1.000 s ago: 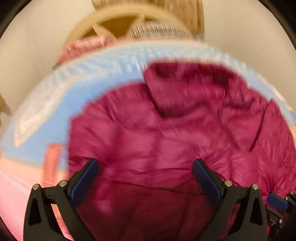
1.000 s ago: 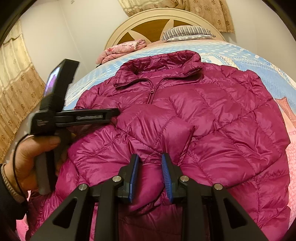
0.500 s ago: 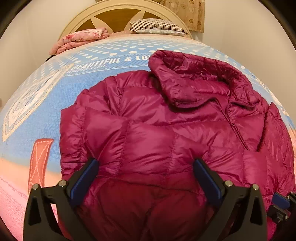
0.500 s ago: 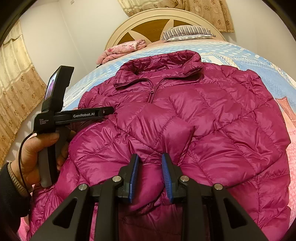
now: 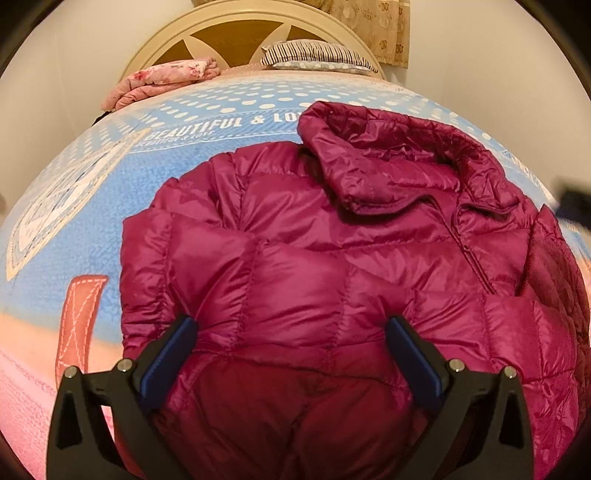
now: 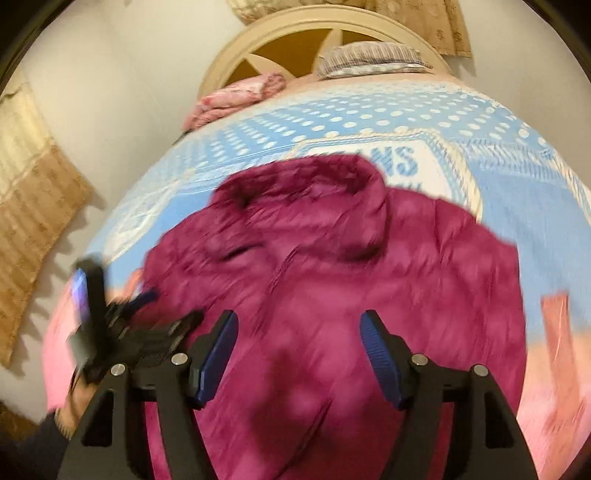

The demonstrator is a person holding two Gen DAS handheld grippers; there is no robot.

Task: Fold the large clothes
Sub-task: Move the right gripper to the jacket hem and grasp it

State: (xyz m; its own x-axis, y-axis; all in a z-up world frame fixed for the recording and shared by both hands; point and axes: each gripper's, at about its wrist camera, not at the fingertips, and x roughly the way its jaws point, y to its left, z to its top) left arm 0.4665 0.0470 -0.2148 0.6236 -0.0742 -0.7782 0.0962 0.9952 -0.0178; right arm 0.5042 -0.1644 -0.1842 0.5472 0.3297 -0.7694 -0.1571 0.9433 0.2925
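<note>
Two grippers hang over the bed, and neither has hold of anything: the left gripper (image 5: 290,347) stands with its jaws spread wide above the lower part of the magenta puffer jacket (image 5: 332,280), and the right gripper (image 6: 299,354) is likewise released, its blue pads apart, though that view is smeared by motion. The jacket lies front up on the blue dotted bedspread (image 5: 207,122), collar (image 5: 388,162) toward the headboard (image 5: 236,33), zip closed as far as I can make out. On the left camera the jacket's left edge looks straight and tucked, with no sleeve trailing onto the cover, so I judge the sleeves are folded in across the body; the blurred right view cannot confirm the other side. What remains, by my reckoning, is bringing the hem up toward the collar, perhaps twice, and pressing the puffy bundle flat so it does not spring open. Beyond it a pink folded blanket (image 5: 166,79) and a striped pillow (image 5: 314,55) sit by the headboard.
</note>
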